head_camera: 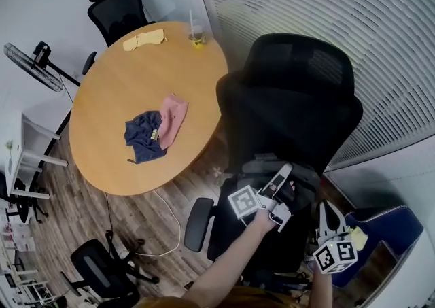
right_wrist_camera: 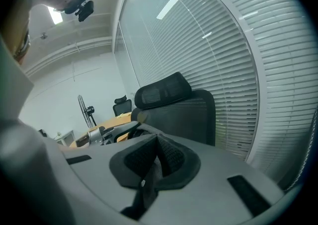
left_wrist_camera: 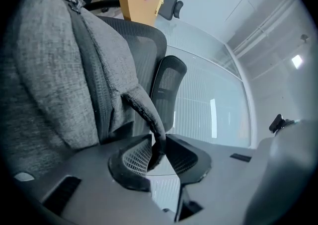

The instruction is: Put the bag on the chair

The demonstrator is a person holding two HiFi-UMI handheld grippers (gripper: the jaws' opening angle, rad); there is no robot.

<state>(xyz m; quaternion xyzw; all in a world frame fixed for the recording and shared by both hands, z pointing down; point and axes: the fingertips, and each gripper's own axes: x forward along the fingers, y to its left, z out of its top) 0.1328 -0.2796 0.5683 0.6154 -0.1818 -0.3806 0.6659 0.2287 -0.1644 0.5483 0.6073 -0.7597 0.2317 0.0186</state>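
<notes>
A grey fabric bag [head_camera: 262, 166] lies on the seat of the black mesh office chair [head_camera: 299, 106], against its backrest. My left gripper [head_camera: 282, 181] reaches over the seat and is shut on the bag's grey strap [left_wrist_camera: 149, 117], which loops up from the bag [left_wrist_camera: 49, 70] into the closed jaws. To the right of the seat, my right gripper [head_camera: 327, 210] is shut on a dark strap [right_wrist_camera: 148, 182] that hangs down out of its jaws. In the right gripper view the chair's backrest and headrest [right_wrist_camera: 174, 105] stand just beyond it.
A round wooden table [head_camera: 122, 82] stands left of the chair, carrying a blue cloth [head_camera: 144, 137], a pink cloth [head_camera: 174, 117], a yellow cloth [head_camera: 144, 39] and a cup [head_camera: 197, 33]. Another black chair [head_camera: 119, 11] and a fan [head_camera: 30, 65] are behind it. Slatted blinds [head_camera: 340, 14] lie close behind the chair.
</notes>
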